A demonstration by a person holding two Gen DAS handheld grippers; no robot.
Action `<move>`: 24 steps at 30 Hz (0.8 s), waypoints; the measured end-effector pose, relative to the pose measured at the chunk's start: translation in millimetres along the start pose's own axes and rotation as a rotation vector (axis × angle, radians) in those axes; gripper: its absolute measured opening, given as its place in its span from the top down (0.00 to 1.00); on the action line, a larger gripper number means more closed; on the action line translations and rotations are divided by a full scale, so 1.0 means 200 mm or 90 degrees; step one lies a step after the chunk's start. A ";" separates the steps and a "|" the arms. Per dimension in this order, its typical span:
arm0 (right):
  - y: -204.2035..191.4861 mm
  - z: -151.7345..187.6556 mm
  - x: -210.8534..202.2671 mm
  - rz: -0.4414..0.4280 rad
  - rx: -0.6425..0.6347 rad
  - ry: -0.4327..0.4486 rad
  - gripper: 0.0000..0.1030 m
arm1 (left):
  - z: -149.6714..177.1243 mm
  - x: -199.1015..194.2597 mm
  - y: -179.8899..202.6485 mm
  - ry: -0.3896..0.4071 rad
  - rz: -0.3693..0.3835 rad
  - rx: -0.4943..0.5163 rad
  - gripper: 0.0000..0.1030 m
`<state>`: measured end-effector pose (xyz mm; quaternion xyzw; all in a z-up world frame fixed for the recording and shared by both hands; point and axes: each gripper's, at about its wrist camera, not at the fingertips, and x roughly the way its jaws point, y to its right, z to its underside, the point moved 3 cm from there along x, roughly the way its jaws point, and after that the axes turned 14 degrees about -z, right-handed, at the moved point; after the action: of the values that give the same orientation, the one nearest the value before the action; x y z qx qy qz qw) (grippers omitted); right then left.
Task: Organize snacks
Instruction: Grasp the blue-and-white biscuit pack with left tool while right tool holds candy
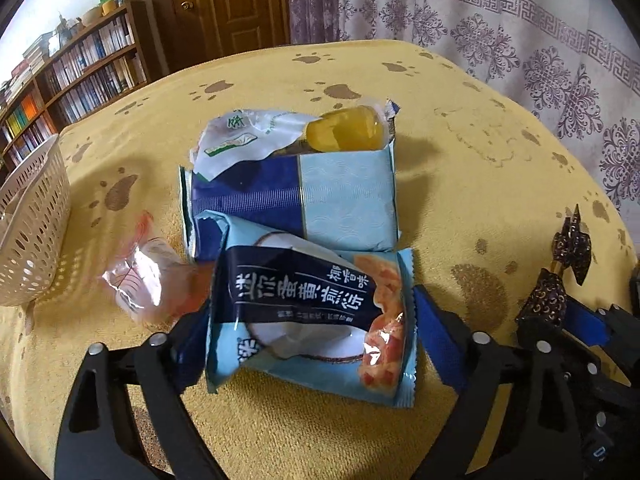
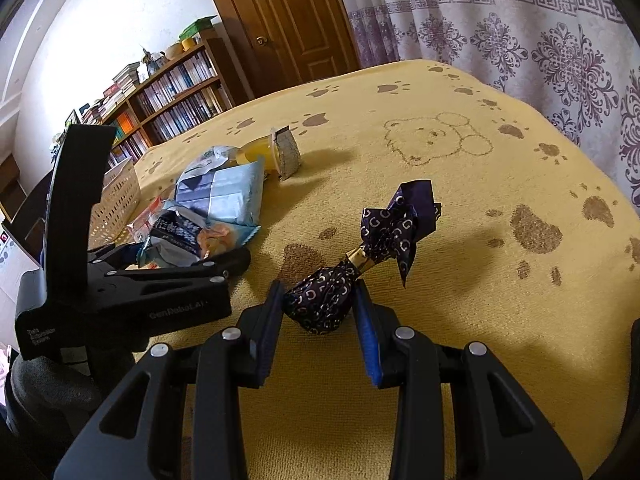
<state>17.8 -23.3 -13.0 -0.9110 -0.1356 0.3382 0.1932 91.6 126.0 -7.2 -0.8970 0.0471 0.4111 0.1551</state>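
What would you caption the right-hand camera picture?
Right gripper fingers close around a purple-wrapped candy on the yellow paw-print cloth.

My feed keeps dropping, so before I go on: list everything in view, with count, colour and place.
Light blue snack packet with dark label band: one, between the left gripper's fingers, nearest in the pile.
Navy and pale blue wrapped pack: one, behind that packet.
White and green pouch: one, on the pack's far edge.
Yellow jelly cup: one, beside the pouch.
Clear pinkish candy wrapper: one, left of the pile.
Dark purple foil-wrapped sweet with gold collar: one, between the right gripper's fingers.
Cream perforated plastic basket: one, far left.
Yellow paw-print cloth: one, covering the surface.
Left gripper: black, blue pads.
Right gripper: black, blue pads.
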 end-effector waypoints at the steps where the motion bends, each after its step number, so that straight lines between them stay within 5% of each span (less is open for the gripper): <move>1: 0.00 0.00 0.00 0.000 0.000 0.000 0.66 | 0.00 -0.01 0.00 0.003 0.002 0.000 0.15; 9: 0.00 0.00 0.00 -0.001 0.002 0.000 0.66 | 0.01 -0.09 -0.02 0.020 0.016 -0.007 0.26; 24: 0.00 0.00 0.00 -0.001 0.002 0.000 0.66 | -0.04 -0.35 -0.19 0.090 0.002 -0.054 0.27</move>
<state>17.7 -22.6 -13.1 -0.9107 -0.1358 0.3382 0.1945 58.5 156.5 59.1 -0.9295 0.0418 0.3487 0.1125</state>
